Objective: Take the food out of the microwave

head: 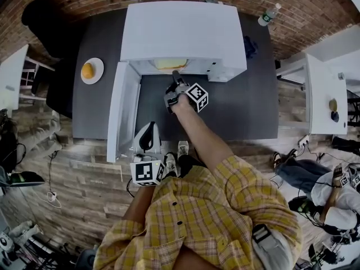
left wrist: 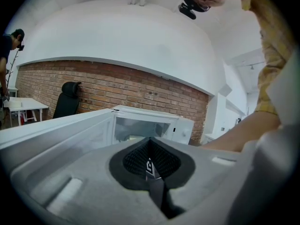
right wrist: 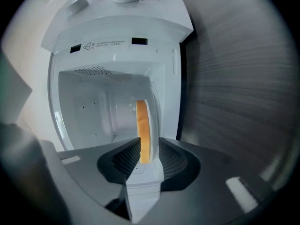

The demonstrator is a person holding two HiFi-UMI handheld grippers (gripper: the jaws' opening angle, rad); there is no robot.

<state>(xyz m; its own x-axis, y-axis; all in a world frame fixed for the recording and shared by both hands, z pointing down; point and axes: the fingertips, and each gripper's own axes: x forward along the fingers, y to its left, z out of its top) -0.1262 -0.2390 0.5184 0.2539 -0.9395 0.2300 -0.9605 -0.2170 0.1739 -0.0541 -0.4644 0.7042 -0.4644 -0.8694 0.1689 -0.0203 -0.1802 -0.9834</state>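
Observation:
The white microwave (head: 183, 30) stands on the dark table (head: 247, 111) with its door (head: 124, 111) swung open to the left. Inside it, a white plate (right wrist: 153, 121) carries a flat orange-yellow food (head: 170, 64). My right gripper (head: 175, 75) reaches into the opening. In the right gripper view the plate stands edge-on between the pads, with the food (right wrist: 142, 125) on its left face, and the right gripper (right wrist: 149, 142) is shut on the plate's rim. My left gripper (head: 148, 126) hangs by the table's front edge beside the door, shut and empty (left wrist: 150, 142).
A small plate with an orange food (head: 91, 70) lies on the table left of the microwave. Two bottles (head: 270, 14) stand behind it. A black chair (head: 45, 21) is at the back left and a white desk (head: 320, 94) at the right. A person (left wrist: 11, 36) stands far off.

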